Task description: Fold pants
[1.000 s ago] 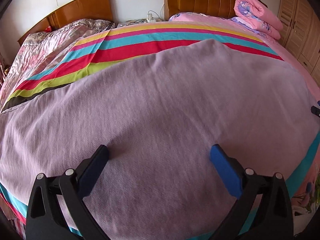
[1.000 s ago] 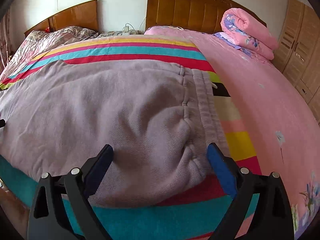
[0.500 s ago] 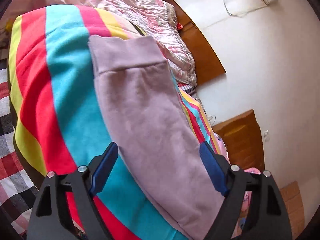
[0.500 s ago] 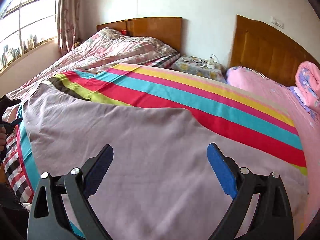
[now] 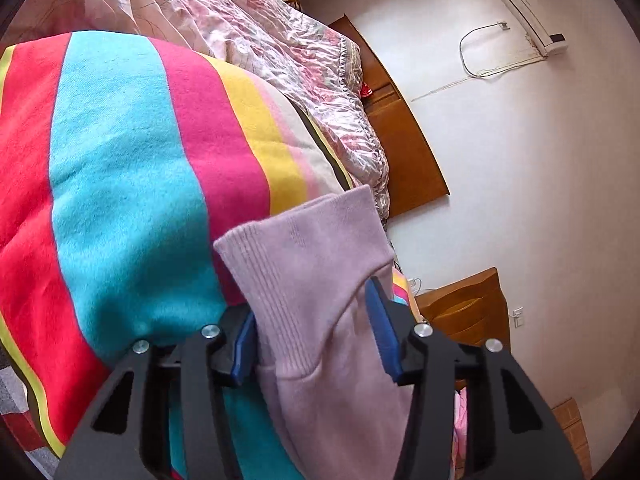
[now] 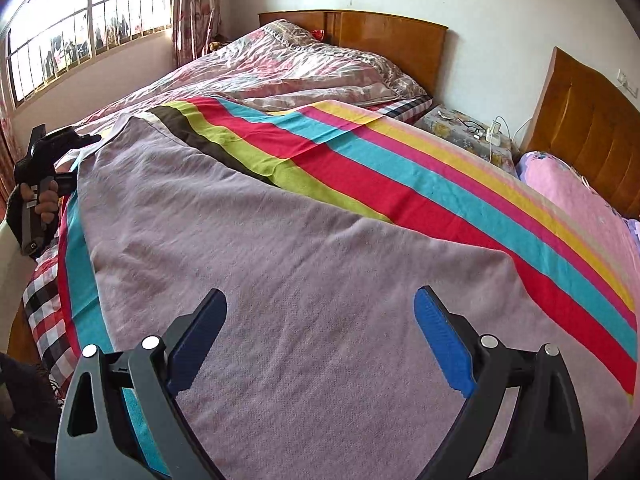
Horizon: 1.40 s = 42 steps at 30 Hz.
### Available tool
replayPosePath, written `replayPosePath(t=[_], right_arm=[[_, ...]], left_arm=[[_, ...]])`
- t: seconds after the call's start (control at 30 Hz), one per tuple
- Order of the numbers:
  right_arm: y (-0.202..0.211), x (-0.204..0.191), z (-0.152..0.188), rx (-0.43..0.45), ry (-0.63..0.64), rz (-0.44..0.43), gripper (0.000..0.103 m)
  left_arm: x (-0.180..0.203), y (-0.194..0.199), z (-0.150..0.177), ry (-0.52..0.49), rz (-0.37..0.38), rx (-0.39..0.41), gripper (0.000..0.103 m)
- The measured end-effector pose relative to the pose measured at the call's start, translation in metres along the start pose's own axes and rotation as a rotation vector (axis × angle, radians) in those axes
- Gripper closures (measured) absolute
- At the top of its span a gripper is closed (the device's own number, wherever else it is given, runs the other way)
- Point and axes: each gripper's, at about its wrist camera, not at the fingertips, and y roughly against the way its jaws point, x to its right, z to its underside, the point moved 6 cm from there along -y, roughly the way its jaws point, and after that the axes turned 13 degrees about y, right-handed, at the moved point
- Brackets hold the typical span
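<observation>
Now we see our left gripper [image 5: 316,328] rolled sideways at the ribbed cuff [image 5: 276,264] of the pants [image 6: 304,264], which runs in between its jaws. These have just been closing: the blue pad on the left of the view lies against the cuff, while the pad on the right touches the cloth only along a raised fold, so we cannot tell whether they already pinch it. Beyond the jaws lies the striped blanket [image 5: 120,184], and past that a crumpled floral quilt [image 5: 256,28].

Our right gripper [image 6: 320,336] has its jaws spread wide, with nothing between the pads; the lilac pants lie flat on the bed beneath and ahead of them. From that camera the pants stretch away to the far left, where a hand [image 6: 42,200] holds the left gripper at the cuff end. Striped blanket shows beyond the jaws and to their right.
</observation>
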Motion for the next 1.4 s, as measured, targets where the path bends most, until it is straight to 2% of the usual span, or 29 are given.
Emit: replayPosePath(t=[0.07, 0.13, 0.23, 0.33, 0.37, 0.47, 0.53, 0.6, 0.7, 0.73, 0.8, 0.87, 0.9, 0.93, 0.97, 1.03, 1.1, 1.13, 1.2, 1.3, 1.4], right_arm=[[-0.004, -0.006, -0.003, 0.001, 0.001, -0.016, 0.012], [-0.006, -0.013, -0.004, 0.004, 0.018, -0.029, 0.012], [-0.016, -0.015, 0.001, -0.015, 0.013, -0.048, 0.012], [-0.037, -0.006, 0.023, -0.113, -0.044, -0.04, 0.012], [-0.043, -0.003, 0.032, -0.141, -0.068, -0.047, 0.012], [-0.041, 0.0, 0.042, -0.117, -0.089, -0.063, 0.011], [-0.036, 0.004, 0.044, -0.109, -0.1, -0.051, 0.012], [-0.021, 0.017, 0.044, -0.048, -0.162, -0.042, 0.012], [0.012, 0.05, 0.047, 0.052, -0.256, 0.008, 0.012], [0.024, 0.062, 0.05, 0.078, -0.281, 0.04, 0.012], [0.049, 0.09, 0.062, 0.121, -0.342, 0.108, 0.012], [0.071, 0.117, 0.079, 0.14, -0.409, 0.167, 0.011], [0.079, 0.129, 0.089, 0.136, -0.438, 0.195, 0.011], [0.088, 0.138, 0.1, 0.129, -0.464, 0.217, 0.011], [0.094, 0.145, 0.111, 0.123, -0.485, 0.224, 0.011], [0.101, 0.149, 0.128, 0.117, -0.519, 0.203, 0.011], [0.099, 0.142, 0.139, 0.104, -0.541, 0.16, 0.011], [0.094, 0.135, 0.14, 0.098, -0.547, 0.122, 0.011], [0.08, 0.115, 0.137, 0.093, -0.545, 0.029, 0.014], [0.059, 0.078, 0.115, 0.097, -0.506, -0.136, 0.02], [0.032, 0.036, 0.09, 0.041, -0.464, -0.304, 0.023]], left_arm=[[-0.005, -0.005, -0.01, 0.017, 0.015, -0.006, 0.079], [-0.008, -0.007, -0.014, 0.004, 0.028, -0.017, 0.088], [-0.006, -0.006, -0.014, -0.024, 0.03, -0.012, 0.091], [0.011, 0.002, -0.012, -0.067, -0.009, 0.036, 0.092], [0.026, 0.009, -0.007, -0.111, -0.024, 0.066, 0.092], [0.101, 0.032, 0.024, -0.334, -0.071, 0.17, 0.093], [0.164, 0.044, 0.065, -0.521, -0.058, 0.202, 0.093], [0.224, 0.048, 0.125, -0.733, -0.019, 0.202, 0.092], [0.275, 0.037, 0.244, -1.033, 0.05, 0.11, 0.091], [0.276, 0.028, 0.287, -1.125, 0.063, 0.045, 0.088], [0.256, 0.005, 0.373, -1.27, 0.082, -0.159, 0.076], [0.213, -0.014, 0.45, -1.398, 0.068, -0.388, 0.046], [0.192, -0.019, 0.477, -1.468, 0.051, -0.452, 0.045], [0.176, -0.023, 0.492, -1.519, 0.034, -0.482, 0.045], [0.165, -0.024, 0.497, -1.532, 0.024, -0.505, 0.045], [0.159, -0.021, 0.482, -1.454, 0.05, -0.539, 0.045], [0.166, -0.017, 0.448, -1.356, 0.065, -0.472, 0.032], [0.168, -0.015, 0.426, -1.313, 0.049, -0.408, 0.021], [0.164, -0.014, 0.381, -1.222, -0.025, -0.302, 0.018], [0.147, -0.014, 0.329, -1.105, -0.159, -0.213, 0.018], [0.123, -0.015, 0.297, -1.035, -0.24, -0.183, 0.017]])
